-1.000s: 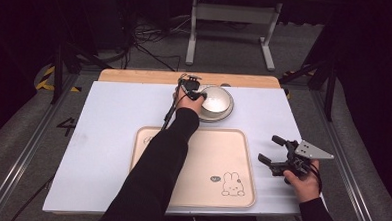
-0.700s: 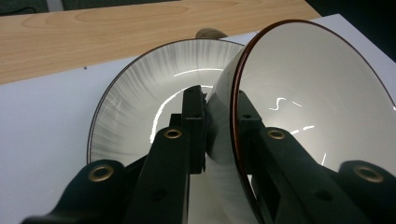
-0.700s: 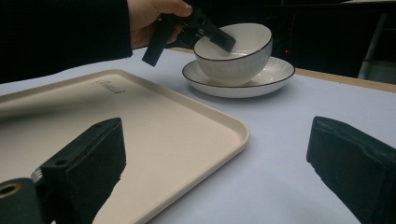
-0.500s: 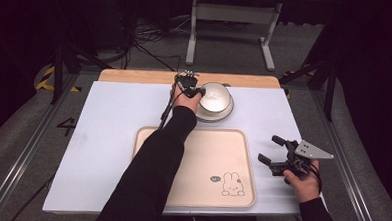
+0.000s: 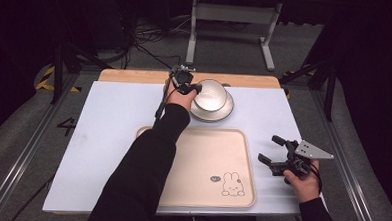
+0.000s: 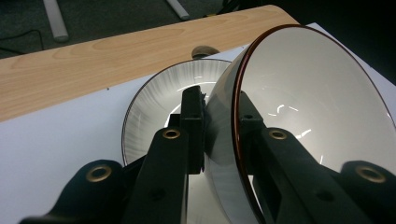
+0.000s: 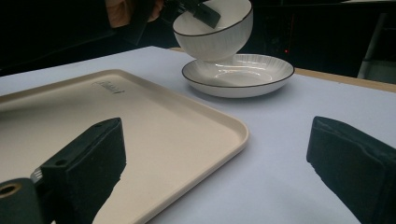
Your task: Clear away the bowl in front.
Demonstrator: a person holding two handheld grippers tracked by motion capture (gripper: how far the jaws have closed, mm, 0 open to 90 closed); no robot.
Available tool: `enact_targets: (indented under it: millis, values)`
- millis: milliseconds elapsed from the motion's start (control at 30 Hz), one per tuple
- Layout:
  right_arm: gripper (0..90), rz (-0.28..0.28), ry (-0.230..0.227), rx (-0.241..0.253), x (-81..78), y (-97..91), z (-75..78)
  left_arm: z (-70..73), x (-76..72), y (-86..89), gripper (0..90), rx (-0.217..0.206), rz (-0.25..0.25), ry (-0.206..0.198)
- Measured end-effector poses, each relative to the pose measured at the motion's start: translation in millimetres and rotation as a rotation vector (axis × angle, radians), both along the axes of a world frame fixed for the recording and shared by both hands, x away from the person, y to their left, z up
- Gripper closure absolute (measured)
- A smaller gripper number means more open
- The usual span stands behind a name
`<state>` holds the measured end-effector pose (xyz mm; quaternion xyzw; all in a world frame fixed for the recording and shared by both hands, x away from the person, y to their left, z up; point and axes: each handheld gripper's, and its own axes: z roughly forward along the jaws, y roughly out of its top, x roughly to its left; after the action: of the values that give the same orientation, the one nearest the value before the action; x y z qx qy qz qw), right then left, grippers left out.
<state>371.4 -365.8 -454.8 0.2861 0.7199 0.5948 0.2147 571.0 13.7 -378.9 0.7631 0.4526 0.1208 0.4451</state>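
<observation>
- Nearest the person, the right gripper [image 5: 277, 159] rests at the right side of the bench [image 5: 108, 116], just beside the tray [image 5: 197, 160]. Its jaws stand wide apart with nothing between them; the right gripper view looks between them across bare bench toward the dishes.
- The tray lies flat in the middle of the bench, bare apart from a small rabbit drawing [image 5: 232, 183] at its near right corner. Nothing has been put on it yet.
- Beyond the tray, at the far side of the bench, the left gripper [image 5: 192, 88] reaches over the dishes. Its jaws are clamped on the rim of the bowl [image 7: 214, 28], one jaw inside and one outside the wall.
- The bowl is lifted and tilted, hanging just above the plate [image 7: 238, 74] it was nested in; a gap shows beneath its foot in the right gripper view.
- The plate sits flat on the bench, untouched.
- Judging from this, the bowl has been grasped and raised clear; carrying it somewhere, probably to the tray, and setting it down are left, perhaps the plate too.
</observation>
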Motion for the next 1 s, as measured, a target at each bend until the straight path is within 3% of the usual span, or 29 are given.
enact_targets:
  millis: [267, 767, 1000]
  values:
    - [5.1, -0.001, 0.0, -0.001, -0.1, 0.2, 0.0, 6.2, -9.4, 10.2, 79.5, -0.01, -0.025, -0.007]
    - [5.1, -0.002, 0.002, -0.006, 0.0, 0.4, 0.1, 25.2, -36.4, 32.5, 79.7, 0.024, -0.101, -0.037]
    - [5.1, -0.003, 0.003, -0.011, 0.0, 1.2, 0.1, 32.7, -49.0, 46.4, 79.7, 0.017, -0.156, -0.021]
